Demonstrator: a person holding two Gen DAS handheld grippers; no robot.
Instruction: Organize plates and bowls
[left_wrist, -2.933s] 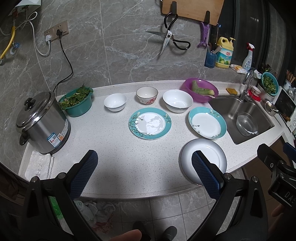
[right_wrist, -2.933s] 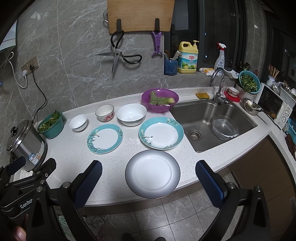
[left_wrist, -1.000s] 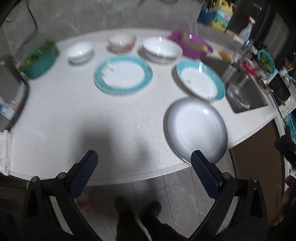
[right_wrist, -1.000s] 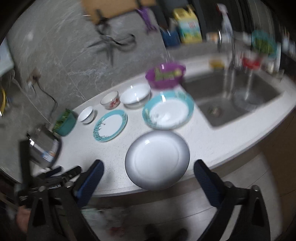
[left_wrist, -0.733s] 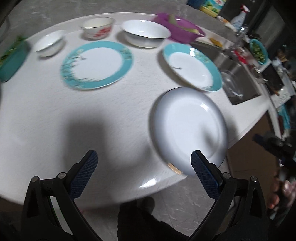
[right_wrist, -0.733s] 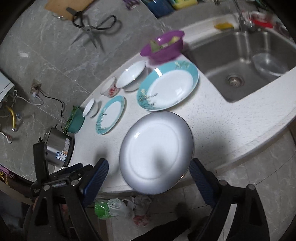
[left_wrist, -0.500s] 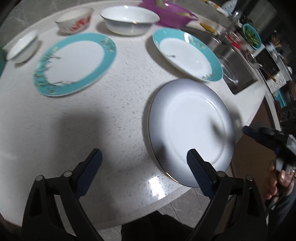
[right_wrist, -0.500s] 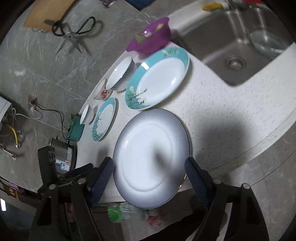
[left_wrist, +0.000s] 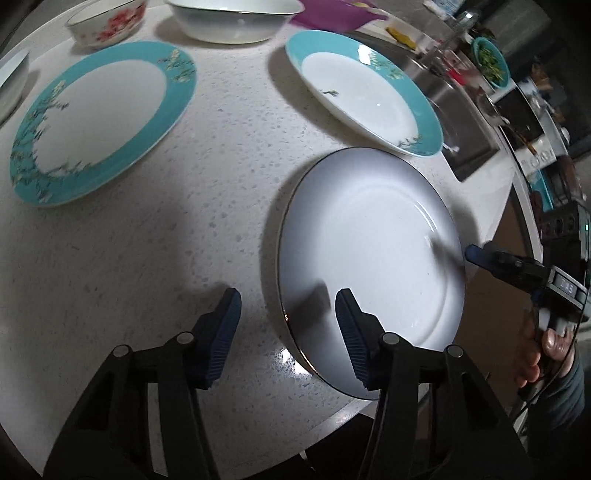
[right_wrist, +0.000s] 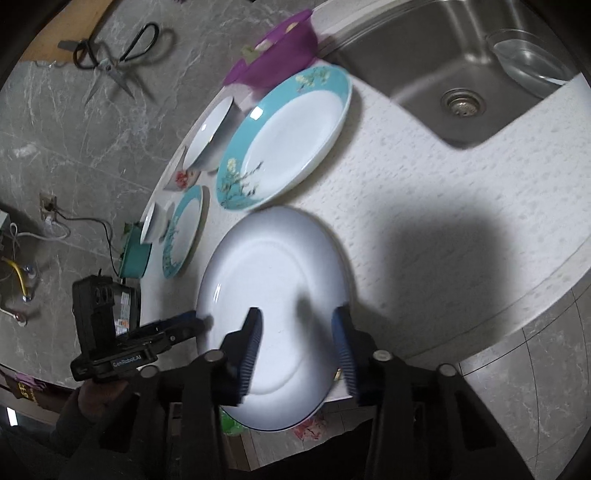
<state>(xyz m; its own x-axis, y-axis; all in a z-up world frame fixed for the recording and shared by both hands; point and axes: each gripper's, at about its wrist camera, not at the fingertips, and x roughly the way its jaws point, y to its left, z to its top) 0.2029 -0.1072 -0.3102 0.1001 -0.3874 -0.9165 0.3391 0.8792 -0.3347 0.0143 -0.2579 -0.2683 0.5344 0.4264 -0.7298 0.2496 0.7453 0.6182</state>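
A speckled white stone tabletop (left_wrist: 155, 236) beside a steel sink (right_wrist: 436, 55) is set with a round white gold-rimmed plate (left_wrist: 369, 266) at its front edge and two teal-rimmed floral plates (left_wrist: 96, 118) behind. The left gripper (left_wrist: 288, 332) is held spread across the plate's left rim. The right gripper (right_wrist: 297, 345) is held spread over its near-right rim, nothing being pinched.

Light falls from above and is fairly dim, with dark vignetted corners in both fisheye views. The white plate (left_wrist: 369, 258) glows brightest; a small glare spot sits on the counter (left_wrist: 147, 221) at lower centre of the left view. A broad soft shadow darkens the counter (right_wrist: 443, 258) right of centre in the right view. Edges bend strongly, and far objects at the upper right are smeared.
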